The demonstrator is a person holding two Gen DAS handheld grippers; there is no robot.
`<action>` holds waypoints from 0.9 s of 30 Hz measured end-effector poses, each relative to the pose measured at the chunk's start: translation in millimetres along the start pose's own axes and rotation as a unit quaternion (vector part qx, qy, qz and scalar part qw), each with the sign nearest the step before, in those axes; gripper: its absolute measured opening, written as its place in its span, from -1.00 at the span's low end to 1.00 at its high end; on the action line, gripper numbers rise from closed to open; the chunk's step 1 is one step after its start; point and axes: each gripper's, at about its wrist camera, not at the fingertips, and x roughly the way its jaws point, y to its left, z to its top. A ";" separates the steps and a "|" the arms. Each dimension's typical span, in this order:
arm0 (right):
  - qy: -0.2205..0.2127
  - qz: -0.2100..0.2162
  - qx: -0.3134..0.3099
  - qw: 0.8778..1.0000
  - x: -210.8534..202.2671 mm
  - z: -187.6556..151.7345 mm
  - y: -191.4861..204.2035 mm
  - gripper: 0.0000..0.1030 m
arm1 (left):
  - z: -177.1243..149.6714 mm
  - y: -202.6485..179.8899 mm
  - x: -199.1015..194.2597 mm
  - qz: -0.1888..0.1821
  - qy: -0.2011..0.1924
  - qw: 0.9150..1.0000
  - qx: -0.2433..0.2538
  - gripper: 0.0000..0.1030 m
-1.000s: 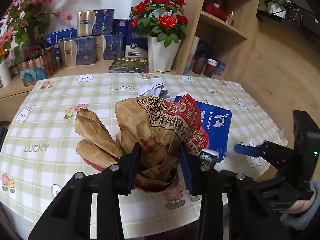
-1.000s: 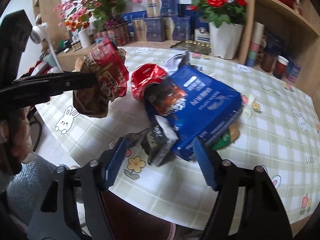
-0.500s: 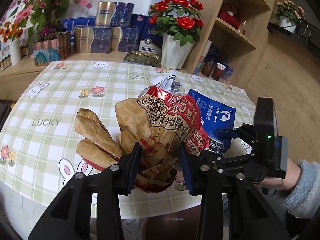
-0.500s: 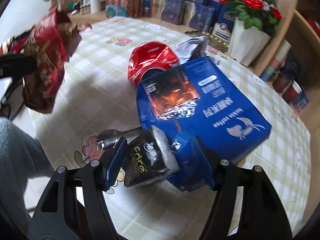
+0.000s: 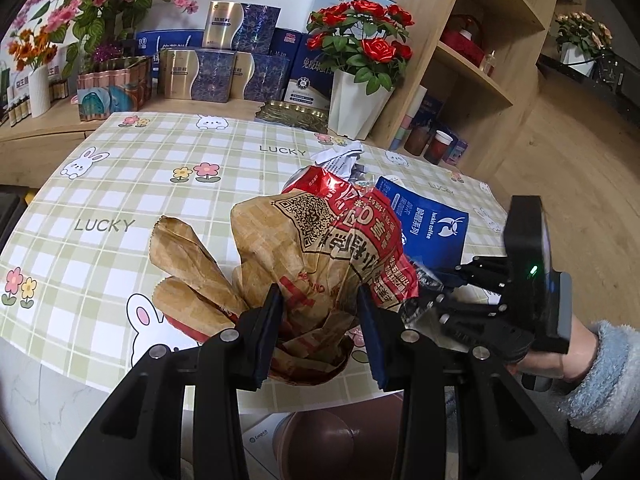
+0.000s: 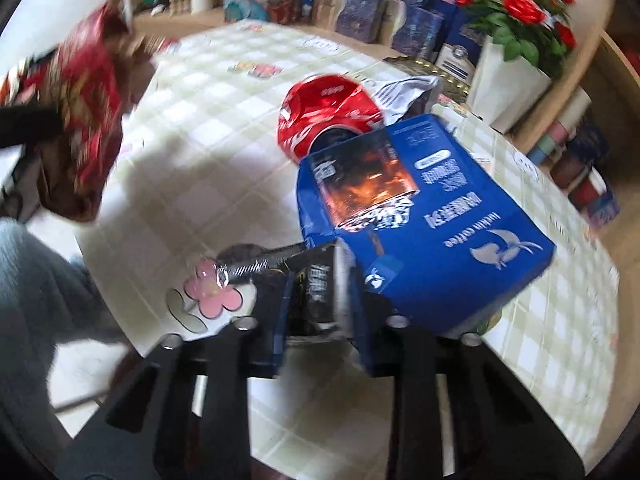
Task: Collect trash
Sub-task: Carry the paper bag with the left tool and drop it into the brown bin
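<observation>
Right now the left gripper (image 5: 318,334) is clamping a crumpled brown-and-red paper food bag (image 5: 320,248), its two fingers pressing in on the bag's lower folds at the bottom centre of the left wrist frame; the bag is rising above the gripper and hanging over the near edge of the table (image 5: 132,184), which is wearing a green-checked cloth with rabbits and flowers. In the right wrist frame that same bag is showing, blurred, at the upper left (image 6: 86,120).

The right gripper (image 6: 320,312) is sitting at the bottom centre of its own frame, narrowed onto a small crumpled black foil wrapper (image 6: 314,290), which is filling the gap between the fingers. From the left wrist view this gripper is reaching in from the right of the frame (image 5: 444,292), with a hand in a fuzzy blue-grey sleeve (image 5: 600,364) holding it level over the table edge.

Just behind the black wrapper, a blue cardboard coffee box (image 6: 432,216) is lying flat on the table, touching or nearly touching the right finger. Beyond it, toward the upper centre, a crushed red foil bag (image 6: 324,108) is lying beside a crumpled white-and-grey wrapper (image 6: 404,88).
</observation>
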 end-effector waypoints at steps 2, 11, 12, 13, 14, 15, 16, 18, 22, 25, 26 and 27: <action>-0.018 0.007 0.023 1.000 -11.1 -0.6 -4.4 -0.55 | -1.7 -1.2 -2.9 -0.001 -0.001 1.000 0.002 -0.27; -0.083 0.025 0.094 0.992 -65.7 -15.3 -11.9 -0.63 | -11.6 -14.1 -17.9 -0.021 0.000 1.000 0.017 -0.27; -0.088 0.026 0.098 0.991 -70.5 -17.9 -11.7 -0.63 | -13.3 -16.7 -19.9 -0.024 0.001 1.000 0.019 -0.27; -0.092 0.027 0.102 0.990 -75.2 -20.6 -11.1 -0.64 | -15.2 -19.6 -21.8 -0.026 0.002 0.999 0.022 -0.27; -0.096 0.027 0.106 0.989 -79.2 -22.8 -11.1 -0.64 | -17.4 -22.6 -23.6 -0.028 0.003 0.999 0.026 -0.27; -0.102 0.029 0.114 0.988 -86.2 -27.1 -10.9 -0.65 | -19.2 -25.1 -25.4 -0.029 0.004 0.999 0.028 -0.27; -0.105 0.029 0.117 0.987 -90.3 -27.9 -12.5 -0.65 | -21.8 -28.0 -27.3 -0.031 0.005 0.999 0.031 -0.27; -0.114 0.027 0.123 0.985 -101.4 -34.2 -12.2 -0.66 | -26.2 -34.0 -31.8 -0.036 0.007 0.999 0.037 -0.27; -0.131 0.028 0.133 0.982 -123.1 -46.7 -11.0 -0.67 | -35.9 -47.0 -41.7 -0.047 0.010 0.998 0.051 -0.27; -0.147 0.029 0.140 0.979 -139.7 -56.1 -9.7 -0.68 | -45.3 -58.7 -48.1 -0.057 0.014 0.996 0.065 -0.27; -0.150 0.030 0.142 0.978 -143.6 -58.1 -9.2 -0.68 | -48.2 -62.4 -49.3 -0.060 0.015 0.996 0.069 -0.27; -0.156 0.030 0.144 0.977 -149.5 -61.9 -8.7 -0.68 | -52.5 -67.3 -50.7 -0.064 0.018 0.995 0.074 -0.27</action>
